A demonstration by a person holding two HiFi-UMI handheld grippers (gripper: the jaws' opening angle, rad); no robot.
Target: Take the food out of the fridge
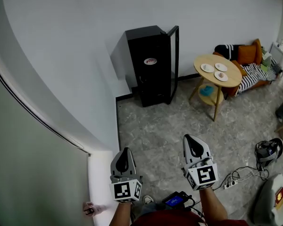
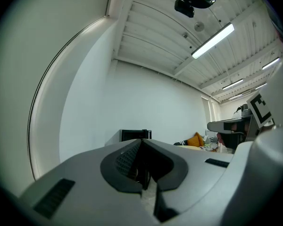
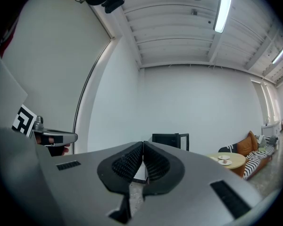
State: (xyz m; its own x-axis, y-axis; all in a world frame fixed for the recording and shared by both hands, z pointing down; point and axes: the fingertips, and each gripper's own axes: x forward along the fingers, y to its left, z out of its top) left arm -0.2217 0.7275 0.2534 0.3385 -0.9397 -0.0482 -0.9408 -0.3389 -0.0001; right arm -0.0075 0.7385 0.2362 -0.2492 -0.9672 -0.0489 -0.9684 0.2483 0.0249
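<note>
A small black fridge (image 1: 148, 67) stands against the far white wall with its glass door (image 1: 173, 62) swung open to the right. On a shelf inside lies a plate of food (image 1: 150, 60). My left gripper (image 1: 126, 150) and right gripper (image 1: 191, 138) are held side by side well short of the fridge, both pointing level toward it. Each has its jaws shut with nothing between them. In the left gripper view, the left gripper (image 2: 141, 143) has the fridge (image 2: 136, 134) far ahead of it. In the right gripper view, the right gripper (image 3: 143, 145) has the fridge (image 3: 170, 139) far ahead too.
A round wooden table (image 1: 231, 81) with three small plates stands right of the fridge, with a sofa (image 1: 247, 55) and cushions behind it. A power strip with cables (image 1: 231, 183), a bag (image 1: 269, 149) and a white device (image 1: 273, 199) lie on the floor at right. A curved white wall (image 1: 47, 93) runs along the left.
</note>
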